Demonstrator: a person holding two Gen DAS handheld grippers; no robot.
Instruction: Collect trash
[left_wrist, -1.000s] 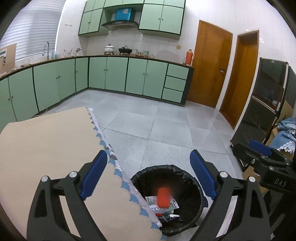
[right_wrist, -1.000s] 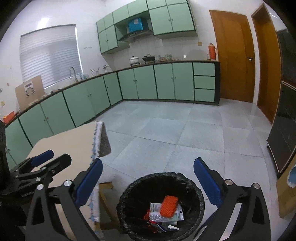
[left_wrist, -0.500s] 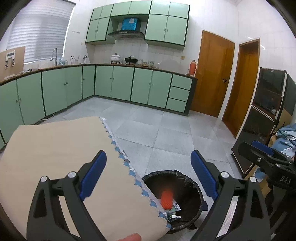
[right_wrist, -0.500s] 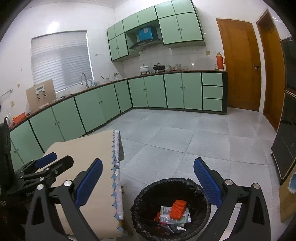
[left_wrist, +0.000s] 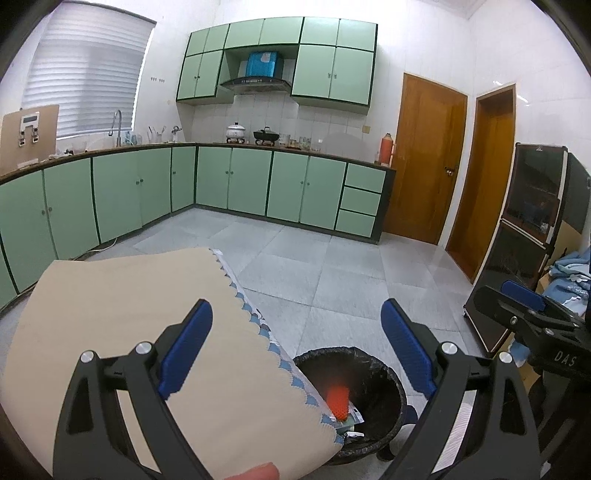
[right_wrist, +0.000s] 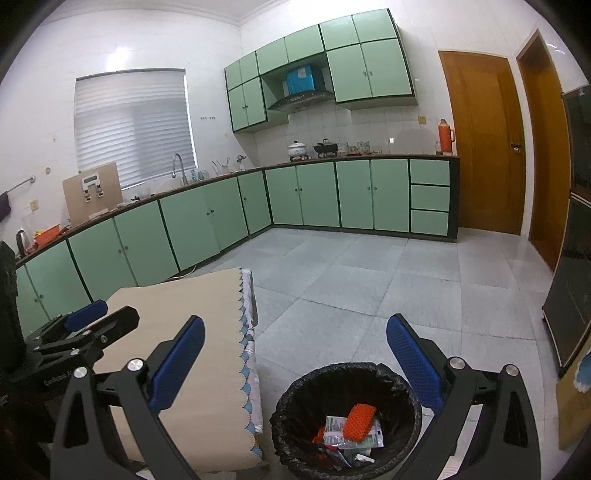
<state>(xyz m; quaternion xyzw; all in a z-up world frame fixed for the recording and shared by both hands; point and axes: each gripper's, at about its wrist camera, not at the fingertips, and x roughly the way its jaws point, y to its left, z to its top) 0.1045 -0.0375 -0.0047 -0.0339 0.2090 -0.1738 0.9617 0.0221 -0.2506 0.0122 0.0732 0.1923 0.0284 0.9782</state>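
A black-lined trash bin (right_wrist: 400, 386) stands on the floor beside the table; it also shows in the left wrist view (left_wrist: 384, 373). Inside lie an orange mesh item (right_wrist: 359, 421), also seen from the left wrist (left_wrist: 338, 398), and several wrappers (right_wrist: 334, 428). My left gripper (left_wrist: 295, 347) is open and empty above the table's edge. My right gripper (right_wrist: 295, 358) is open and empty above the bin. Each gripper shows in the other's view: the right one (left_wrist: 532, 306) and the left one (right_wrist: 85, 325).
A table with a beige cloth (left_wrist: 110, 306) with a blue scalloped hem sits left of the bin. Green cabinets (right_wrist: 317, 195) line the far walls. Wooden doors (right_wrist: 484, 147) and a dark cabinet (left_wrist: 532, 221) stand at right. Grey tiled floor (right_wrist: 369, 288) lies ahead.
Both grippers have risen and pulled back from the bin, so it sits lower and smaller in both views. Both stay open and empty.
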